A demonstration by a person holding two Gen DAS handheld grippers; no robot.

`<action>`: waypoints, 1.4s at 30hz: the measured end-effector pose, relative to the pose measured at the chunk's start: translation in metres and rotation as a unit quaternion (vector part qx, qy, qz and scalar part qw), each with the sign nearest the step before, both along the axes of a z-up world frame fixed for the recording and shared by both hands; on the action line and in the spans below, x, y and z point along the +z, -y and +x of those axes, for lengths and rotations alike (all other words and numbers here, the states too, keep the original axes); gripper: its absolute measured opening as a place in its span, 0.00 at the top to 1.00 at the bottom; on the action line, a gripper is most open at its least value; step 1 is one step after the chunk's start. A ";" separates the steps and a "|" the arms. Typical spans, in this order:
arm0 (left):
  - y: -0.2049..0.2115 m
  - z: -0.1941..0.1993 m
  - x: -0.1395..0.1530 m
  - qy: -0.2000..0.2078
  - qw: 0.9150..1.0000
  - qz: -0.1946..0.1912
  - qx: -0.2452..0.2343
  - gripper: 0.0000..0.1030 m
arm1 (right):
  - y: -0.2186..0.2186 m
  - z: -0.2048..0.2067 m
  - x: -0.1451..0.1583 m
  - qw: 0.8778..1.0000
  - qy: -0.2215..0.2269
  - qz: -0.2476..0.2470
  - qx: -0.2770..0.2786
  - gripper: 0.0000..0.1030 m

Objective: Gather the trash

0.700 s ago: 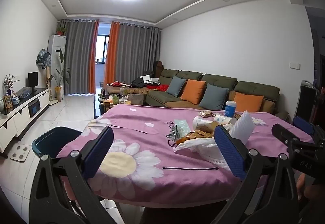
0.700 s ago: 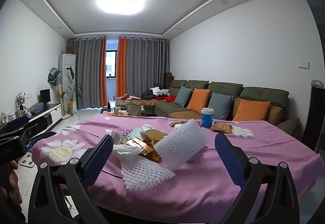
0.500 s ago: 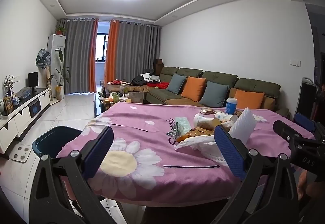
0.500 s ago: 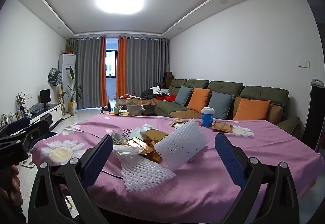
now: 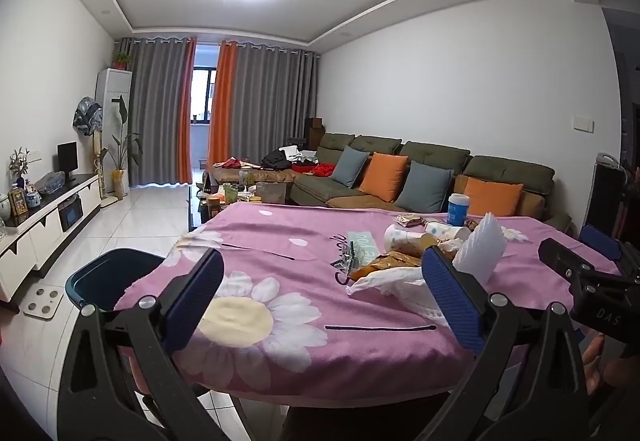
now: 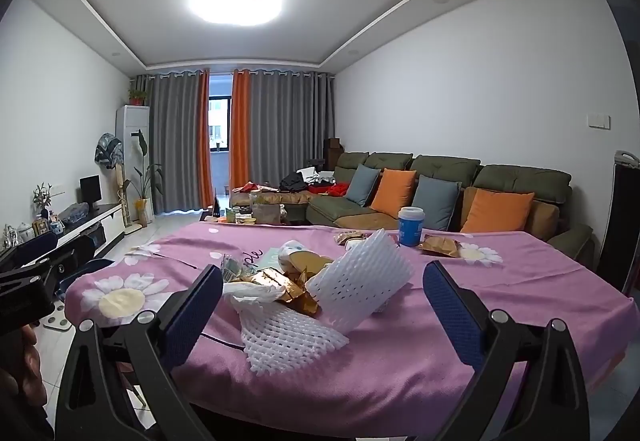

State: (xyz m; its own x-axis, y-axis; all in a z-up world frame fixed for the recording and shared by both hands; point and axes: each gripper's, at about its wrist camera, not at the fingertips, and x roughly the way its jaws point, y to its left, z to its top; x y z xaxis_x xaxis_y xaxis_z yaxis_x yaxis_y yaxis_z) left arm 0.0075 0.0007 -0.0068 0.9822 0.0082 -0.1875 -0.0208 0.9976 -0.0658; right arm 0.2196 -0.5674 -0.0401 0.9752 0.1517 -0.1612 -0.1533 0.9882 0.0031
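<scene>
Trash pile (image 6: 304,293) on pink flowered table (image 6: 500,305): white foam netting, gold wrappers, crumpled paper. Left tongs (image 5: 320,293) spread apart, empty. Right tongs (image 6: 324,305) spread apart, empty.

Two handheld grippers, left gripper (image 5: 322,297) and right gripper (image 6: 322,311), alike in build. Matte black triangular frames with cut-out openings, round silver screws at the pivots. Fingers (image 5: 450,299) faced with dark blue, finely textured pads. White lettering "DAS" on the right unit's black body. Bare skin of a hand (image 6: 24,365) at the frame edge.
</scene>
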 end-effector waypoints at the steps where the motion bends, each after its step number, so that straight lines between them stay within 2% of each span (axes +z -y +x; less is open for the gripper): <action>1: 0.000 0.001 0.000 0.000 1.000 -0.001 -0.001 0.05 | 0.001 -0.002 0.000 1.000 0.003 0.000 -0.001 0.06; 42: -0.001 -0.001 -0.003 0.004 1.000 -0.004 0.012 0.05 | -0.002 -0.003 -0.004 1.000 -0.001 0.000 -0.005 0.06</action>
State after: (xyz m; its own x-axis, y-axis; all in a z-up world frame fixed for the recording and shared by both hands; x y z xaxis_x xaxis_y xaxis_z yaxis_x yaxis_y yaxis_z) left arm 0.0067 0.0019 -0.0097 0.9833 0.0310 -0.1793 -0.0451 0.9962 -0.0749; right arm 0.2171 -0.5657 -0.0442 0.9765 0.1410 -0.1628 -0.1424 0.9898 0.0026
